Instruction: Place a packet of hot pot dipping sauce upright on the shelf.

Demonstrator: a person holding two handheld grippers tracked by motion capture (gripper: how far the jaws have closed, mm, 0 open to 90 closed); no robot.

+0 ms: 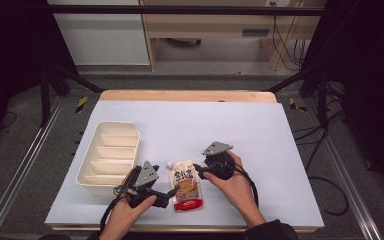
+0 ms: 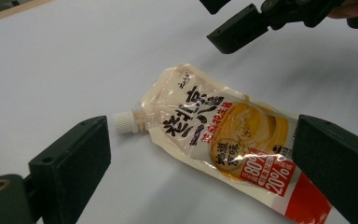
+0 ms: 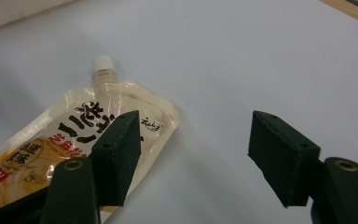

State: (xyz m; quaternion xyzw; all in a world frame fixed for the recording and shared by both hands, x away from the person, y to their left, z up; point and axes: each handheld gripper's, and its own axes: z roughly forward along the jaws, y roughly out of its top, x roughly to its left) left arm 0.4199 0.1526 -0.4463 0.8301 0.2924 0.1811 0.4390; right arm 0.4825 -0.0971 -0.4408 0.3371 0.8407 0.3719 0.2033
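A cream plastic divided tray (image 1: 109, 157) sits at the table's left. The left gripper (image 1: 171, 192) gapes wide, holding nothing, around the flat spouted sauce pouch (image 1: 185, 186) lying mid-table. The right gripper (image 1: 198, 169), partly open and empty, hovers by the pouch's top corner.

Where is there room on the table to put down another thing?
Free: the far stretch beyond the tray and the whole right side. Crowded: the near middle, where both grippers flank the pouch.
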